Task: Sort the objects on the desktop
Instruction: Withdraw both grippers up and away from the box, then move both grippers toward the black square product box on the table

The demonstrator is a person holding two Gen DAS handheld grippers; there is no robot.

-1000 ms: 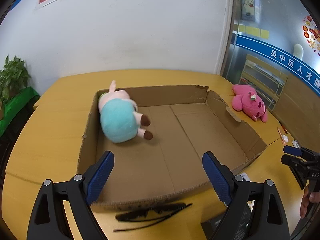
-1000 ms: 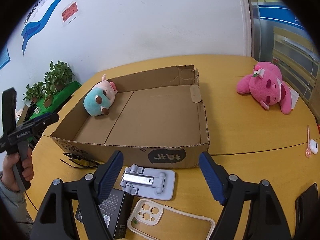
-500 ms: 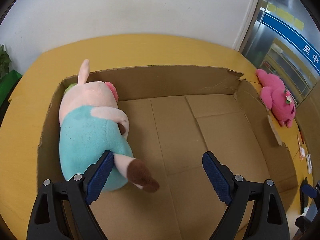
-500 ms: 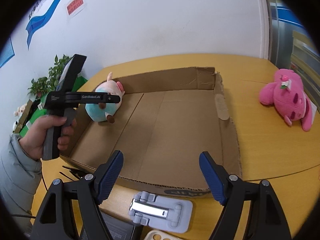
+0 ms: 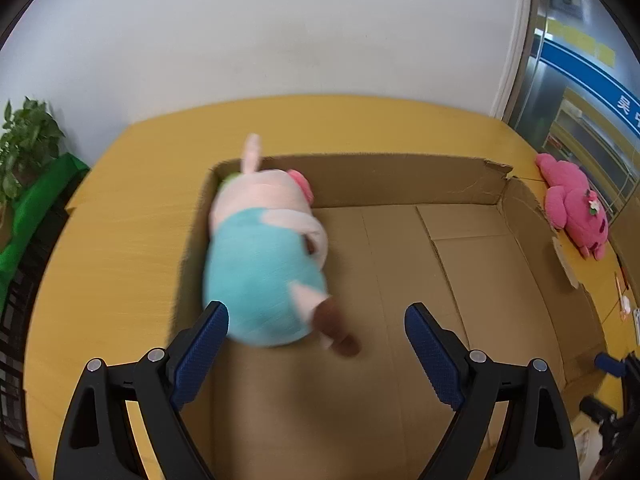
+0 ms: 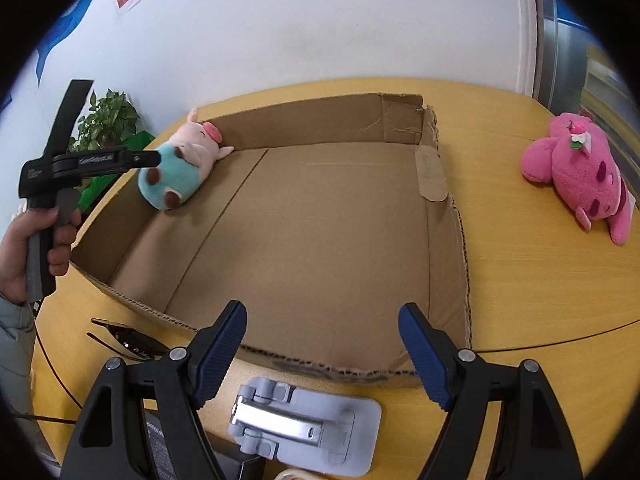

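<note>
The left tool (image 5: pixel 316 338) hangs over the near left part of the box (image 5: pixel 400 184), its blue pads spread wide with nothing between them. The pig (image 5: pixel 264 264) — pink head, teal body, brown feet — lies on its side inside the box against the left wall, head toward the far corner; in the left wrist view it fills the middle left of the frame, just past the left pad, and is blurred.

In the right wrist view the right tool (image 6: pixel 322 340) is also wide and empty, over the box's near edge at the bottom of the frame. The left tool (image 6: pixel 150 156) shows at the upper left, gripped by a hand (image 6: pixel 36 240), its tip close beside the pig (image 6: pixel 180 172).

A pink plush (image 6: pixel 580 176) lies on the counter (image 6: pixel 540 280) at the right of the frame, outside the box (image 6: pixel 448 240). A grey stand (image 6: pixel 304 428) rests at the bottom centre — just before the box — and black glasses (image 6: pixel 128 340) lie at the lower left.
</note>
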